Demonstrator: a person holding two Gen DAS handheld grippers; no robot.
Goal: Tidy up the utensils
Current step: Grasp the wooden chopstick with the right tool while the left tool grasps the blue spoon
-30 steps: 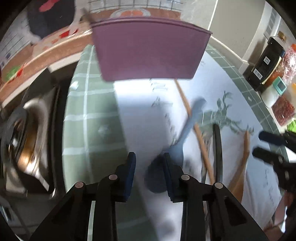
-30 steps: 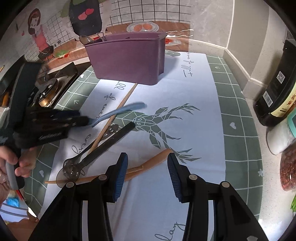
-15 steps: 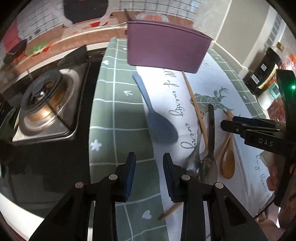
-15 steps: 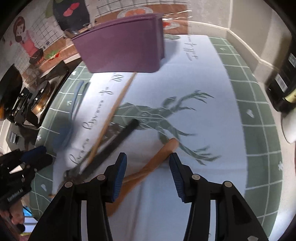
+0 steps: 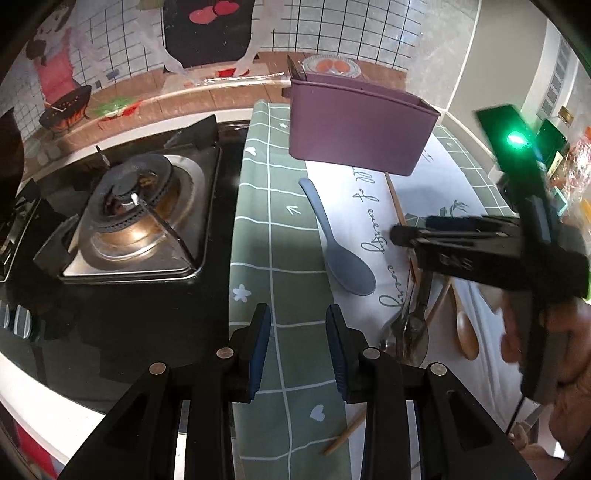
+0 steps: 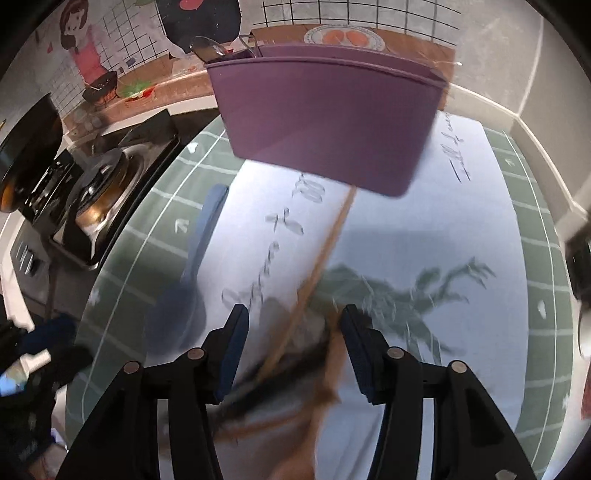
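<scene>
A purple utensil holder (image 5: 358, 129) stands at the back of the mat; in the right wrist view (image 6: 325, 118) a metal spoon (image 6: 207, 48) sticks out of it. A blue-grey rice spoon (image 5: 338, 243) lies flat on the mat, also in the right wrist view (image 6: 195, 258). A wooden chopstick (image 6: 325, 258), a dark ladle (image 5: 417, 325) and a wooden spoon (image 5: 463, 328) lie in a pile. My left gripper (image 5: 298, 350) is open and empty, near the rice spoon's bowl. My right gripper (image 6: 293, 350) is open, low over the blurred pile, and shows in the left wrist view (image 5: 413, 229).
A gas stove (image 5: 133, 218) sits left of the green checked mat (image 5: 280, 236). Bottles and packets (image 5: 569, 158) stand at the right by the wall. A tiled, stickered wall (image 5: 184, 33) runs behind the counter.
My left gripper let go of the rice spoon, which now lies on the mat, and pulled back. My right gripper moved forward and down over the utensil pile.
</scene>
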